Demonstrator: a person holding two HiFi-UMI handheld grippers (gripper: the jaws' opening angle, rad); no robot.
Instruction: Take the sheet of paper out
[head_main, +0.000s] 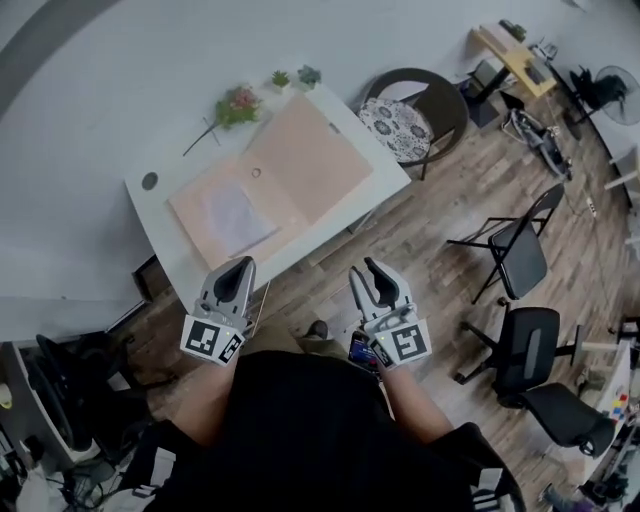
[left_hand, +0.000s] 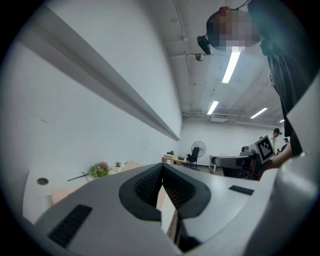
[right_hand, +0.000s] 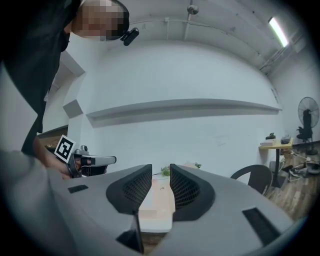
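While both grippers are held short of the table (head_main: 150, 205), approach is judged the step in hand. Jaws of the left gripper (head_main: 237, 274) are closed on nothing; those of the right gripper (head_main: 380, 278) are parted and empty. The sheet of paper (head_main: 236, 217) lies ahead of the left gripper, on an open folder (head_main: 310, 160); a forward reach is needed.

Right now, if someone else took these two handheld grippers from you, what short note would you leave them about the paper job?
Left gripper: jaws together, empty, held short of the table.
Right gripper: jaws apart, empty, also short of the table.
Things: the pink folder lies open on the table. The white sheet of paper rests on its half at the head view's left.
Done: folder open, sheet exposed.
Left: reach in, grip the sheet and take it out of the folder.
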